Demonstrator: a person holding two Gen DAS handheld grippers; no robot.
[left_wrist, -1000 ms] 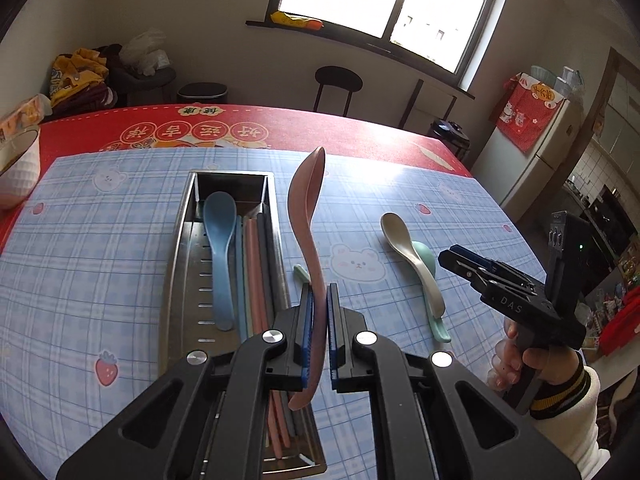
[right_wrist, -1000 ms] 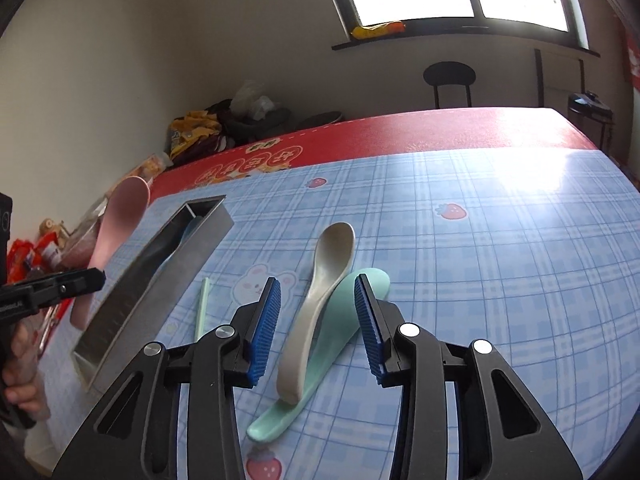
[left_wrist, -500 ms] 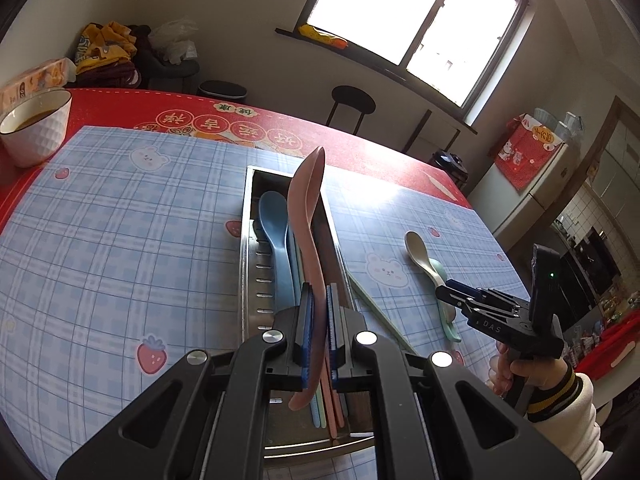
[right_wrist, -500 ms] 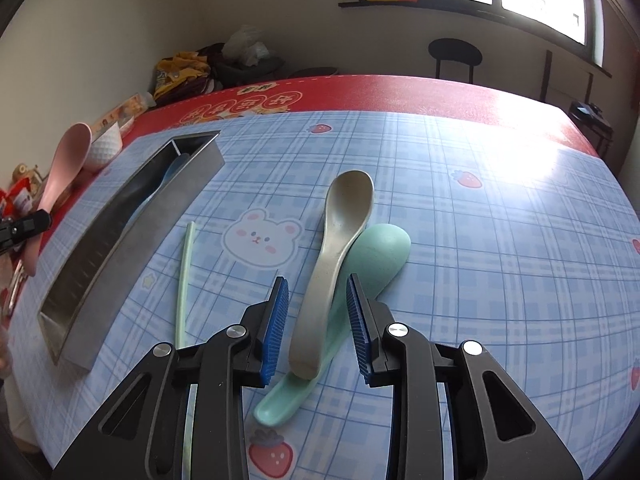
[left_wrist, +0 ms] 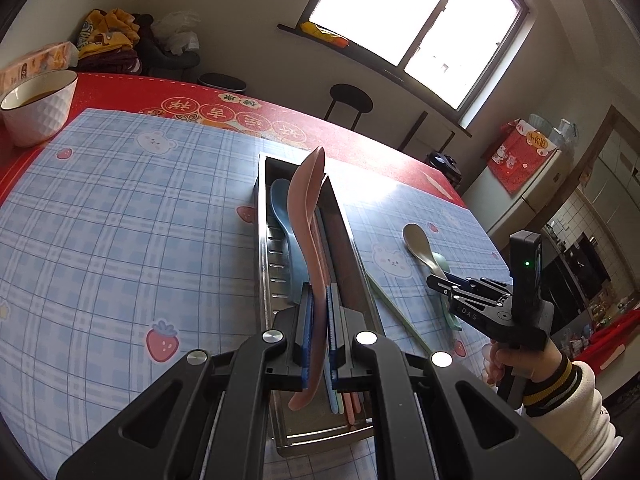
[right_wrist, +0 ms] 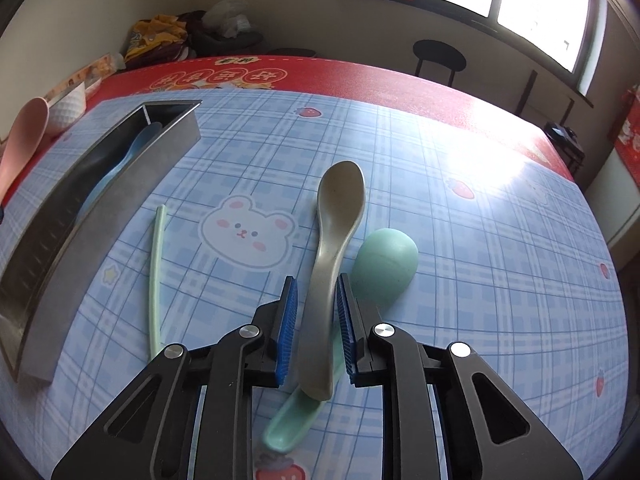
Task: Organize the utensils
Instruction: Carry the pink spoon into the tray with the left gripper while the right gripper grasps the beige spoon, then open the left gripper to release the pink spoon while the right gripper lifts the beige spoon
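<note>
My left gripper [left_wrist: 319, 300] is shut on a pink spoon [left_wrist: 306, 216] and holds it above the steel utensil tray [left_wrist: 264, 248], which holds a blue spoon [left_wrist: 280, 212] and several chopsticks. My right gripper [right_wrist: 317, 300] is open, its pads on either side of the handle of a beige spoon [right_wrist: 334, 240] that lies across a mint green spoon [right_wrist: 386, 260] on the table. A green chopstick [right_wrist: 156, 264] lies between the tray [right_wrist: 120, 204] and the spoons.
A white bowl [left_wrist: 38, 104] with brown liquid stands at the table's far left corner. The blue checked cloth [left_wrist: 120, 216] covers the red table. A black stool [left_wrist: 351, 98] and a window are beyond the far edge.
My left gripper has carried the pink spoon over the tray. My right gripper has moved down and forward around the beige spoon's handle, and its jaws have narrowed.
</note>
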